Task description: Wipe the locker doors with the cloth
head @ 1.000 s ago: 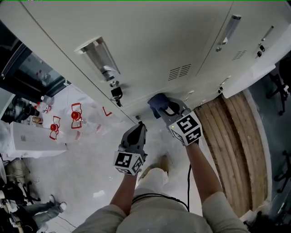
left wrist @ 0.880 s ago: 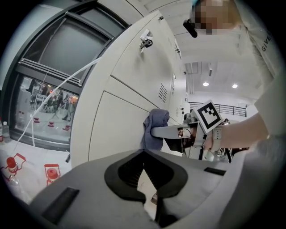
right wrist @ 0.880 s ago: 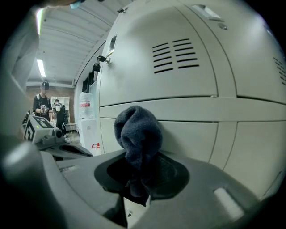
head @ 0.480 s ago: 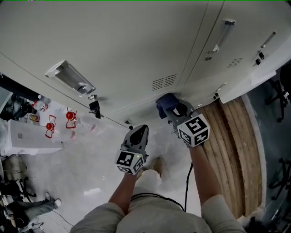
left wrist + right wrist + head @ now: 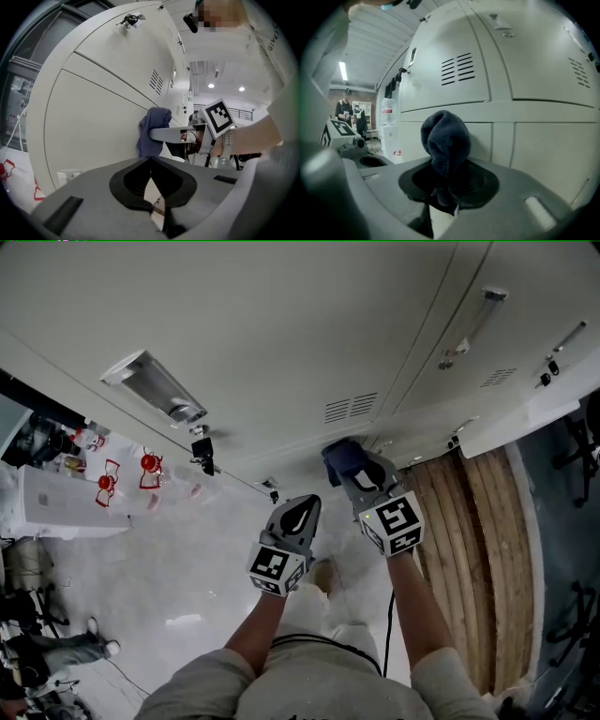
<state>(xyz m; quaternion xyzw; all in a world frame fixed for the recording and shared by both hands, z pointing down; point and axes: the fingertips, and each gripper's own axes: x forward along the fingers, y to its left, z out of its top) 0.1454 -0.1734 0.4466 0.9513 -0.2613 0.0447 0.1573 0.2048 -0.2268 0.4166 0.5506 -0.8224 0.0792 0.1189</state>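
1. The lockers (image 5: 281, 352) are filling the top of the head view. The person is standing right against them and looking steeply down. The framing is drifting as the head turns, and the long handle (image 5: 155, 390) is sitting further left than a second ago.
2. The right gripper (image 5: 356, 468) is reaching to the door (image 5: 309, 442) just under the vent (image 5: 349, 409). A second ago it was working below and to the left of that vent, so it has been sliding rightward along the panel. Over the last half second it is barely moving.
3. The left gripper (image 5: 302, 510) is hanging idle beside the right one, a little nearer to it than a second ago. Its jaws are closed tip to tip, gripping nothing.
4. The cloth (image 5: 342, 456) is bunching up dark blue out of the right gripper's jaws, which are clamping down on its lower folds. It appears to be resting against the door's face below the vent, close to the seam with the next panel.
5. Judging by the shift, a sideways wiping stroke is under way and may be reaching its end. Most of the door surface is probably still waiting to be wiped.
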